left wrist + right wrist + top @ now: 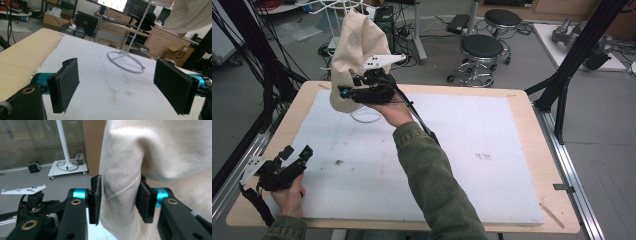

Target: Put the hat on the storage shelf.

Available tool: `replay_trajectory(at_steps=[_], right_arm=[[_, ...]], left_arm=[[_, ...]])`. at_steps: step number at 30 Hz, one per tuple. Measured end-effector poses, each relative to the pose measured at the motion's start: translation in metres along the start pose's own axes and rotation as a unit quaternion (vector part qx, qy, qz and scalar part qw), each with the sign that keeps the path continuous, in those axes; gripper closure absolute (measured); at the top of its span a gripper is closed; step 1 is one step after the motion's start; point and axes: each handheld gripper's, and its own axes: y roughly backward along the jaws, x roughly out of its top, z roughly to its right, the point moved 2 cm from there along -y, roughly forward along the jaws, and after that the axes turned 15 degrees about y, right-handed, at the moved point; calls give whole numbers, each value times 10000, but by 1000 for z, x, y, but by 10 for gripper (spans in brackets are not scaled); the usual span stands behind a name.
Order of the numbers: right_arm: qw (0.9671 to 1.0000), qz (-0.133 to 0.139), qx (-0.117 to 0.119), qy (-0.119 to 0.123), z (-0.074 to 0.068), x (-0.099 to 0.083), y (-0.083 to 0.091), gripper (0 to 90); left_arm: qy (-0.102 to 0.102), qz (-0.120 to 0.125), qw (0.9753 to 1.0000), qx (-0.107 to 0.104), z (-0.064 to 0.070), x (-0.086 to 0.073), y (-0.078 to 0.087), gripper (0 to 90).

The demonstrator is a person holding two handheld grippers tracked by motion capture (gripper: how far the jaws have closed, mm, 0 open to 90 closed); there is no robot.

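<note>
The right gripper (343,93) is raised above the far left part of the table (522,125), its jaws pinching a fold of the cream cloth (357,50) that hangs from the white stand (332,7). In the right gripper view the two black pads press into the cloth (125,170) from either side, with the fabric bulging above and spilling below them. The stand's ring base (125,60) rests on the white mat (462,150) near its far edge, just under the cloth's lower hem. The left gripper (297,152) sits low at the near left corner of the mat, close to the table's left edge, its jaws spread wide with nothing between them; the left gripper view shows bare mat (105,82) ahead of it up to the ring base. The two grippers are well apart. The whole right half and the near middle of the mat lie open, marked with a few faint smudges (482,156).
</note>
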Motion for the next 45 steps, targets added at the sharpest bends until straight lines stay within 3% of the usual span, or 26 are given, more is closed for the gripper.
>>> replay_trajectory(at_steps=[4,9,13,16,25,33,45], right_arm=[[9999,-23,-83,-55,-1,1,1,498],[9992,-56,-375,-102,-2,-1,3,371],[9965,91,-806,-221,-1,-6,13,299],[9944,6,-1004,-322,1,-10,21,249],[9862,8,-1526,-639,1,-28,65,188],[9833,-26,-1704,-640,-7,-43,108,186],[9723,78,-2211,-751,-22,-66,176,186]], left_arm=[[8,10,10000,-7,0,0,0,206],[11,19,10000,-9,1,0,0,206],[8,24,10000,-16,1,1,1,206],[17,25,10000,-16,1,0,1,206],[-12,17,10000,-29,3,0,0,207],[-42,-15,10000,-25,4,-1,0,206],[-96,-75,9999,-35,7,-3,-3,206]])
